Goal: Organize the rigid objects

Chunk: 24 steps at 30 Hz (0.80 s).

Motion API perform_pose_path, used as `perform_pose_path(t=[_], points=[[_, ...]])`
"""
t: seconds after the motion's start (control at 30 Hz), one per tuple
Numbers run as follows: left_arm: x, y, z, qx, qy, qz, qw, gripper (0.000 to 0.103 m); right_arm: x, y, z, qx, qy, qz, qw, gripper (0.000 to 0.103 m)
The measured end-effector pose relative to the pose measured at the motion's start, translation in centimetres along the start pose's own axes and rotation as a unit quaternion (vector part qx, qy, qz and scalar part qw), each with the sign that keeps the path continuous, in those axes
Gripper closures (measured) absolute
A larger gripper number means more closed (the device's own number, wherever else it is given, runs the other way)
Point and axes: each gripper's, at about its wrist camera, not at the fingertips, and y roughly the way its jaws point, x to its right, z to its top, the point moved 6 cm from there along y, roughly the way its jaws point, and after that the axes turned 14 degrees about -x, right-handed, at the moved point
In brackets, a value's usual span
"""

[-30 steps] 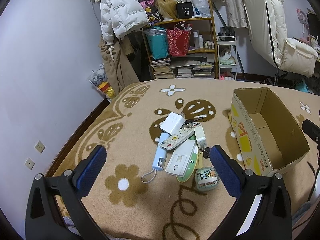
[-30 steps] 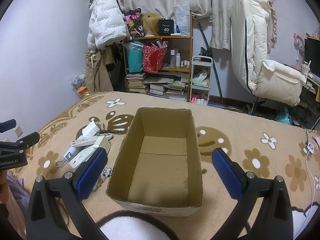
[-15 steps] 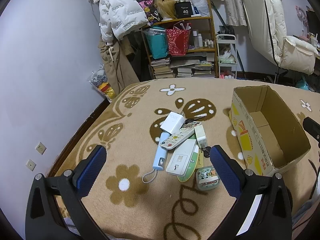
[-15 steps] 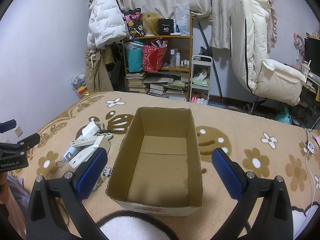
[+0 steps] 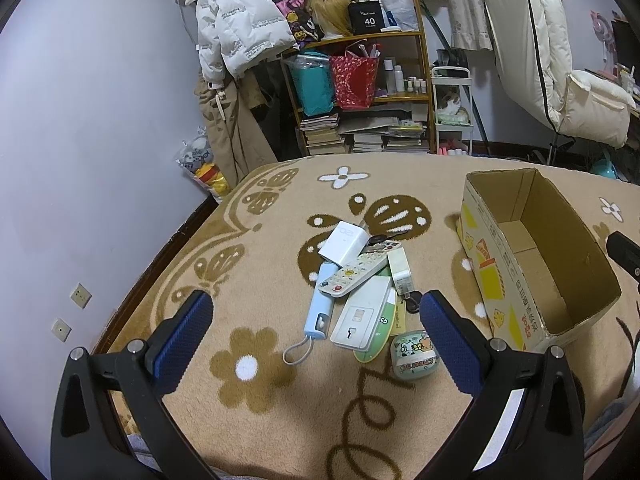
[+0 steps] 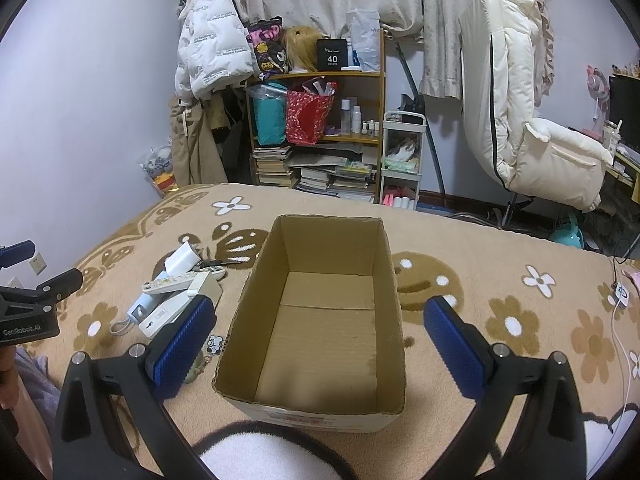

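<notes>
Several small hard items lie heaped on the bed blanket (image 5: 280,420) beside the empty cardboard box (image 6: 320,320); both tools, left tool (image 5: 316,340) and right tool (image 6: 320,344), hang spread, holding nothing. Light, stiff and slick, the white remote (image 5: 356,272) on top probably suits a pinch across its narrow sides.

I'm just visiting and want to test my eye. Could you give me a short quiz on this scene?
1. True or false: the cardboard box has things in it.
2. What lies on top of the light blue stick: A) remote control, B) round green case?
3. Fill in: both the left hand-held gripper and the right hand-held gripper are ____.

Key: 1 false; 2 A; 3 open.
</notes>
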Motion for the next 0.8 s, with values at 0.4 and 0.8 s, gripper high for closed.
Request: perform_pose_path(t=[0.4, 0.8], points=[[0.14, 0.22, -0.02, -0.003, 0.003, 0.0, 1.0, 0.001, -0.07, 0.01, -0.05, 0.0, 0.0, 0.0, 1.0, 0.0], [-0.26, 0.46, 0.11, -0.018, -0.001, 0.0, 0.9998, 0.001, 0.26, -0.03, 0.14, -0.002, 0.002, 0.001, 1.0, 0.0]])
